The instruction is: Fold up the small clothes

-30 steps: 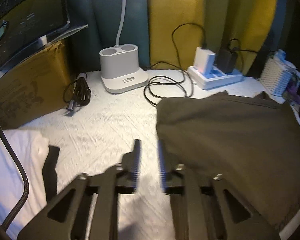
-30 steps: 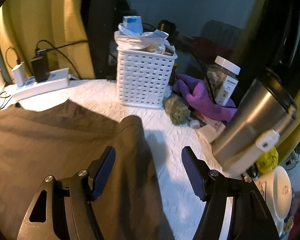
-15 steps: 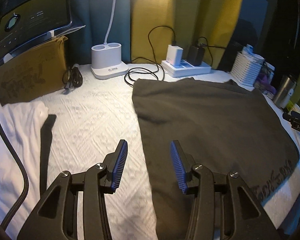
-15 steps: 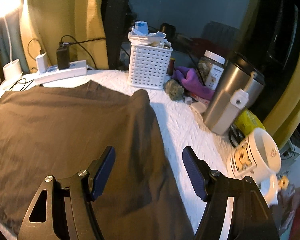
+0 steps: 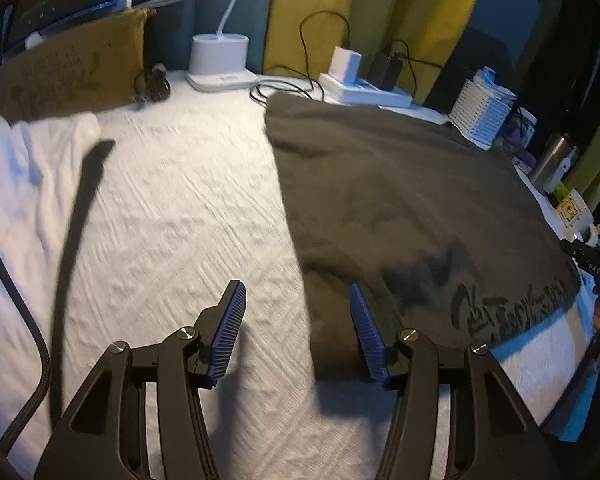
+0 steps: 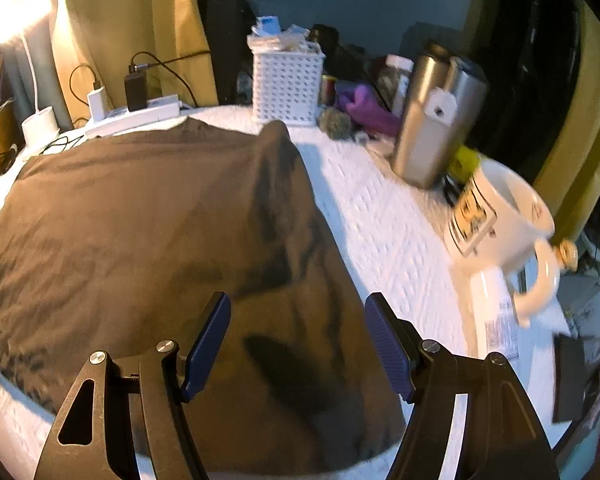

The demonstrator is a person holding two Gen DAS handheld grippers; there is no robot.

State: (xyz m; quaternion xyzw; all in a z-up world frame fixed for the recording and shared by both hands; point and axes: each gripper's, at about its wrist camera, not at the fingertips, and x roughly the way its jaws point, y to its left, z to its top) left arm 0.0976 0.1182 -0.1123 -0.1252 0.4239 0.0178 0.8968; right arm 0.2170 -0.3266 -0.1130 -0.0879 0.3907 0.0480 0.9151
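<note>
Brown cloth, one garment (image 5: pixel 400 200), lies flat across the right half of the left view, on the white tabletop (image 5: pixel 180 208). Your left hand-held gripper (image 5: pixel 298 332) hangs wide open and empty, straddling the garment's near left edge; your right hand-held gripper (image 6: pixel 298 344) is equally wide open, holding nothing, over its right edge. Swing wide and you could knock the one mug (image 6: pixel 500 216) or one steel tumbler (image 6: pixel 436 120) at the right view's edge. One white garment (image 5: pixel 24 168) waits at far left.
</note>
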